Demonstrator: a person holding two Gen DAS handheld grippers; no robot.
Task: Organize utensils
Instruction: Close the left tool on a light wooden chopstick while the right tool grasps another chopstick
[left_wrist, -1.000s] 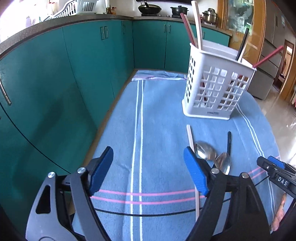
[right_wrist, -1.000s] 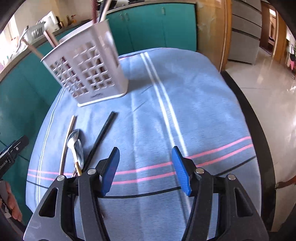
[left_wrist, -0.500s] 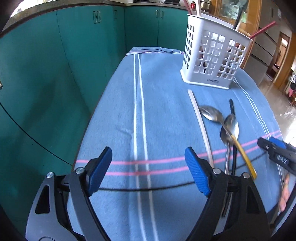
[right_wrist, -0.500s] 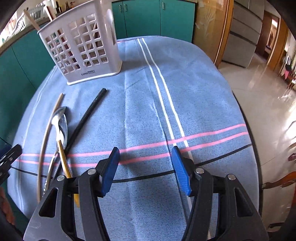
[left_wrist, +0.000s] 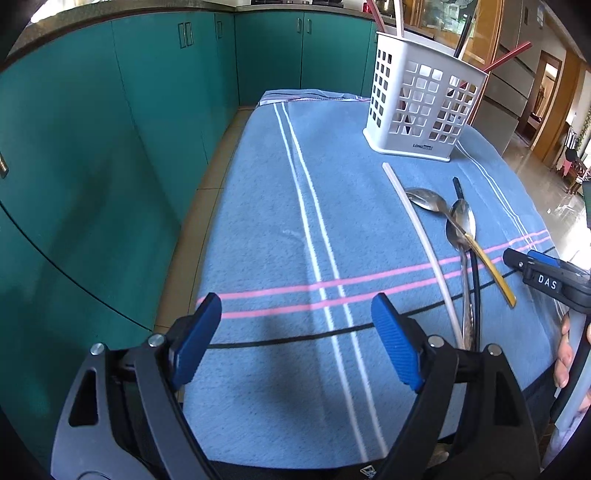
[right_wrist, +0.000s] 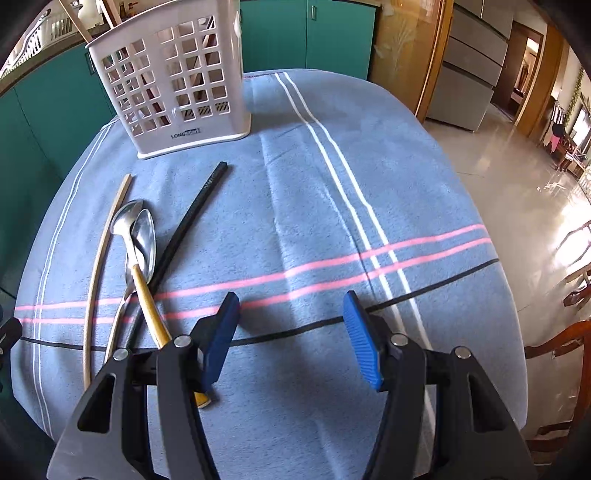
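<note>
A white slotted utensil holder stands at the far end of the blue cloth; it also shows in the right wrist view and holds several chopsticks. On the cloth lie a pale chopstick, a black chopstick, a gold-handled spoon and a steel spoon crossing each other. My left gripper is open and empty, left of the utensils. My right gripper is open and empty, right of them.
The table is covered by a blue striped cloth. Teal cabinets run close along its left side. A tiled floor and a wooden chair lie to the right.
Both grippers have pulled back toward the near edge and tilted down, so the holder looks farther off and the whole length of the utensils shows. Nothing on the cloth moved.
</note>
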